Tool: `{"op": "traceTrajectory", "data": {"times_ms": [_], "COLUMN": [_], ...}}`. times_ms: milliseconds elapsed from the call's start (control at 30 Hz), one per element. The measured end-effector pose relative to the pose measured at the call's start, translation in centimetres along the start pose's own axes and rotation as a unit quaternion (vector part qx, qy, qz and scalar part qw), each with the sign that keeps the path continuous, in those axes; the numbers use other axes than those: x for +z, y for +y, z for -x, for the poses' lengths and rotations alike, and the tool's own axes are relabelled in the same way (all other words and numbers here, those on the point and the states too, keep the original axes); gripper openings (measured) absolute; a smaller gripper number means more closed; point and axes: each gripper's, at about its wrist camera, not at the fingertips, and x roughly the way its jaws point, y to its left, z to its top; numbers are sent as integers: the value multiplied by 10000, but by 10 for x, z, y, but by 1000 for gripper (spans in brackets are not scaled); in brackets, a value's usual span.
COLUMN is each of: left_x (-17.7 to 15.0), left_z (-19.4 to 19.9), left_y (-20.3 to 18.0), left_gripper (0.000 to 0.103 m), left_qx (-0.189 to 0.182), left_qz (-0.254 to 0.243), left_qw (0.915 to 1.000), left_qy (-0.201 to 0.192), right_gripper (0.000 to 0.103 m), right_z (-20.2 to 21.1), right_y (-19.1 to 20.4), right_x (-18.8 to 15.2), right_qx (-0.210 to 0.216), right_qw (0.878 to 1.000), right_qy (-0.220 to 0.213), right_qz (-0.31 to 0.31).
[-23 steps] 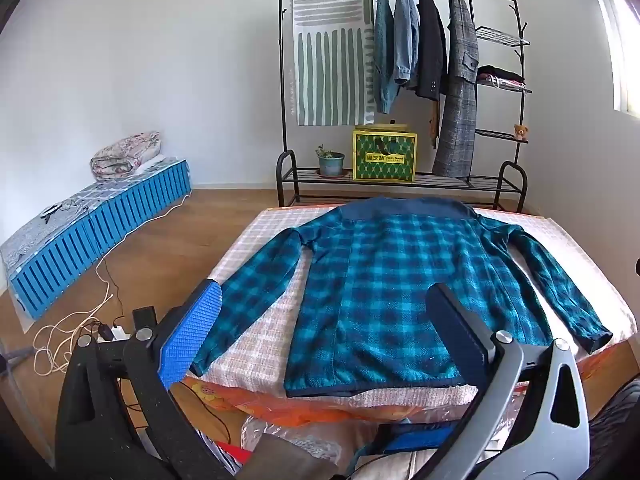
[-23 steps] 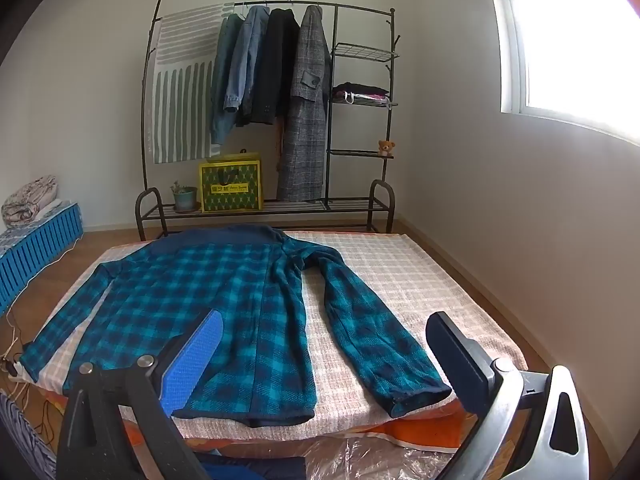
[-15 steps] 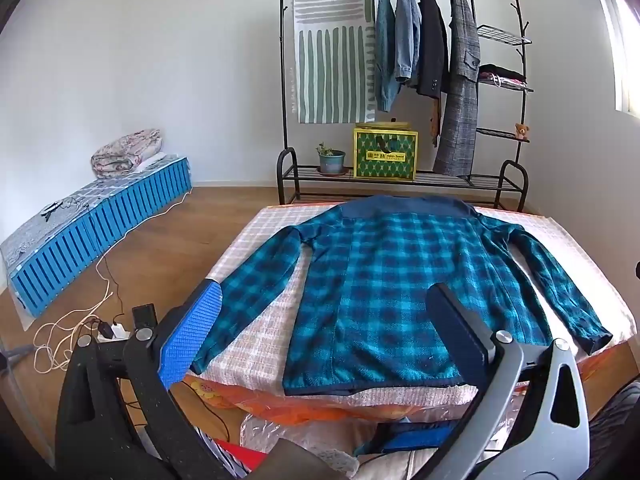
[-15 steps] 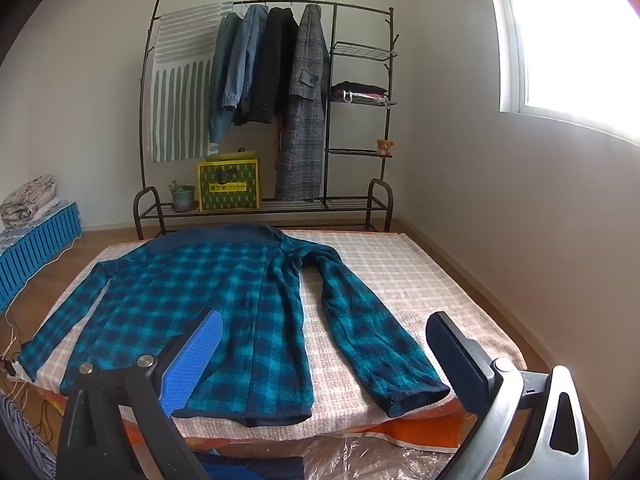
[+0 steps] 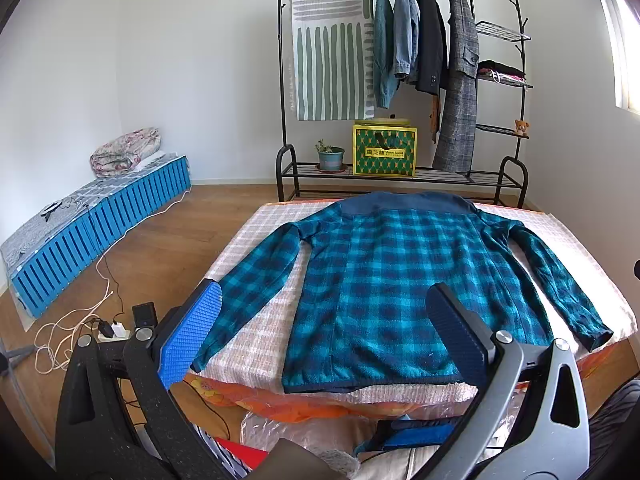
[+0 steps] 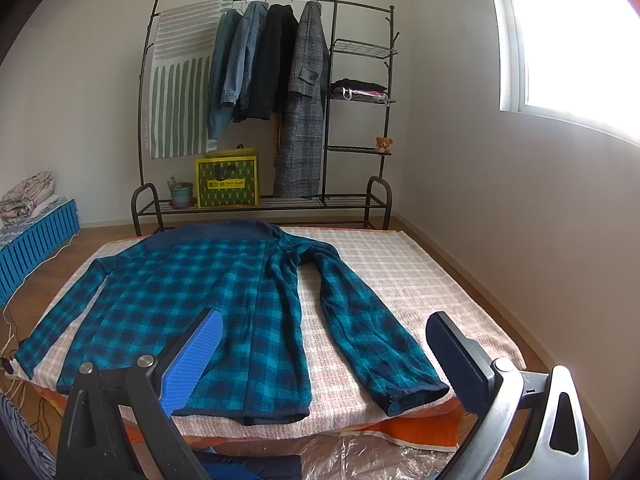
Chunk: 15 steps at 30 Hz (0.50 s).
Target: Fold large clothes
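We see the teal plaid jacket [image 5: 384,280] spread flat, back up, on the checked bed cover [image 6: 420,276], collar toward the clothes rack [image 5: 400,80], both sleeves angled out toward the near corners. Left gripper [image 5: 320,332] hangs above the near hem, jaws wide apart, nothing between them. Right gripper [image 6: 320,354] hangs near the right sleeve cuff [image 6: 416,394], jaws equally wide, holding nothing, not touching fabric.

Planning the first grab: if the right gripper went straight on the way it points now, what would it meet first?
Probably the plaid jacket, near its right sleeve on the bed. The right gripper has open, empty jaws; depth is unclear.
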Motion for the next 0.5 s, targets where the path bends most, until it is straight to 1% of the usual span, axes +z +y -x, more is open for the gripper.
{"op": "traceTrajectory", "data": {"times_ms": [500], "left_x": [1], "left_z": [0], "left_y": [0], "left_gripper": [103], "left_qx": [10], "left_qz": [18], "left_qw": [10000], "left_qy": [-23], "right_gripper": [103], "right_z": [3], "right_y": [-3], "right_x": [1], "right_qx": [-24], "right_qw": [10000], "right_qy": [10], "right_qz": [-5]}}
